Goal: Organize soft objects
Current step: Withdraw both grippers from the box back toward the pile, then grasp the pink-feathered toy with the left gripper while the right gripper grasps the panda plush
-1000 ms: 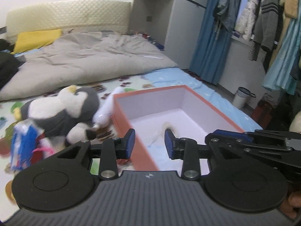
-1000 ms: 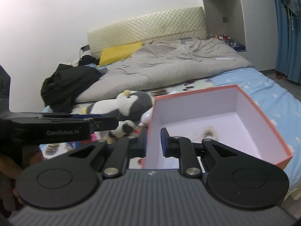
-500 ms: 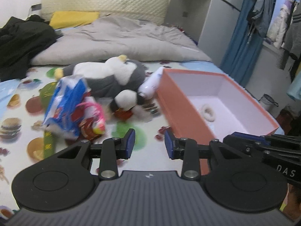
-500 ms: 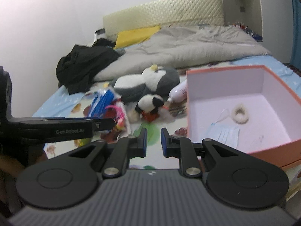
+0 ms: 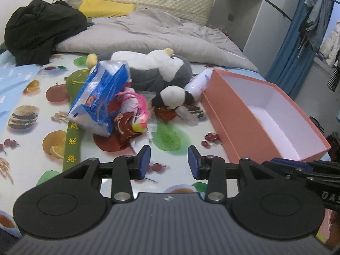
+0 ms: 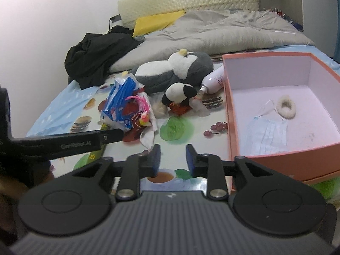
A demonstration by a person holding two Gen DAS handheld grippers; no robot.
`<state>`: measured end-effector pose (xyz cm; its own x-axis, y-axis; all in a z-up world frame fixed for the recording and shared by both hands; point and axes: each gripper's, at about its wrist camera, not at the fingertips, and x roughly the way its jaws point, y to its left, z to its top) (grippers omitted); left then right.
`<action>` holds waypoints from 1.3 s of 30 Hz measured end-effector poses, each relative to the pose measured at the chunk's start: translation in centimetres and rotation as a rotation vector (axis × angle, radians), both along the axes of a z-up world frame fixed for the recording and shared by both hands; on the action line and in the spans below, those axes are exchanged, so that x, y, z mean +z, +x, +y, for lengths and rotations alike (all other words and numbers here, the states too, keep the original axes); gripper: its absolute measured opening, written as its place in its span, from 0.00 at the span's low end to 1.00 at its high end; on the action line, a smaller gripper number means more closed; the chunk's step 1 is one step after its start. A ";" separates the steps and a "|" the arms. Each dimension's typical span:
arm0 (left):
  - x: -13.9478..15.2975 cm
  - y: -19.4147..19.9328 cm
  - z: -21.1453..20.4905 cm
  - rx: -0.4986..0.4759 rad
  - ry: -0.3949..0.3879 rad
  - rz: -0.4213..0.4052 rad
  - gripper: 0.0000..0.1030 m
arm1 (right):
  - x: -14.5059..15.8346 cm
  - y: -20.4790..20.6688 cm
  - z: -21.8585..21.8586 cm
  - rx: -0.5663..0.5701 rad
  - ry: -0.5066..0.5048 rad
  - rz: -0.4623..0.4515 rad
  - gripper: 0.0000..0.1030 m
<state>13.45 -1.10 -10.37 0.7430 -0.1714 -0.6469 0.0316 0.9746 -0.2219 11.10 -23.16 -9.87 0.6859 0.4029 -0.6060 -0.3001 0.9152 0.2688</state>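
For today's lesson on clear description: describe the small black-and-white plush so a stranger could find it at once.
Start at the orange box on the fruit-print sheet. Just to its left lies a big grey-and-white penguin plush. In front of that sits the small black-and-white plush, beside a white bottle; it alone is small and round with black ears, resting on red wrapping.

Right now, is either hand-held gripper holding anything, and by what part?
Nothing is held. The left hand-held gripper and the right hand-held gripper are both open and empty, the right's jaws having just been opening.
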 end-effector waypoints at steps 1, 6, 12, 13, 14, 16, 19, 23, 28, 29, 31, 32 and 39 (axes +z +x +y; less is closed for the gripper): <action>-0.4 0.3 0.1 0.007 0.001 0.002 0.46 | -0.1 0.3 0.3 -0.003 -0.002 0.007 0.42; -2.1 2.4 0.9 0.024 0.012 -0.009 0.50 | -0.4 2.3 1.3 0.000 0.000 0.021 0.59; -4.1 5.2 1.5 0.041 0.007 0.001 0.50 | -0.5 5.8 2.2 -0.043 0.013 0.037 0.72; -4.5 5.6 1.5 0.044 0.007 0.004 0.50 | -0.6 6.4 2.4 -0.044 0.016 0.042 0.72; -4.8 6.1 1.6 0.045 0.007 0.007 0.50 | -0.7 7.1 2.6 -0.045 0.015 0.046 0.72; -5.4 7.1 1.7 0.049 0.007 0.014 0.50 | -1.0 8.5 3.1 -0.042 0.016 0.053 0.72; -6.2 8.5 2.1 0.053 -0.004 0.021 0.50 | -1.4 10.5 3.9 -0.037 0.017 0.059 0.72; -7.1 10.6 2.6 0.059 -0.024 0.032 0.50 | -2.0 13.3 4.8 -0.042 0.017 0.067 0.72; -8.1 12.5 2.8 0.052 -0.017 0.038 0.50 | -3.2 16.8 5.4 -0.101 0.046 0.101 0.72; -8.4 12.9 2.8 0.049 -0.019 0.038 0.49 | -3.5 17.4 5.5 -0.109 0.059 0.112 0.72; -8.7 13.3 2.9 0.042 -0.026 0.039 0.49 | -4.3 18.4 5.8 -0.122 0.073 0.140 0.72; -8.9 13.5 2.9 0.041 -0.024 0.044 0.49 | -4.6 18.8 6.0 -0.129 0.081 0.151 0.72; -9.9 14.4 3.2 0.053 -0.035 0.061 0.33 | -6.7 21.4 7.2 -0.154 0.124 0.212 0.72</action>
<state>27.80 2.11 -20.31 0.7111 -0.1559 -0.6856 -0.0343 0.9662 -0.2554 32.53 -16.00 -16.54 0.6077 0.3840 -0.6951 -0.0856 0.9019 0.4234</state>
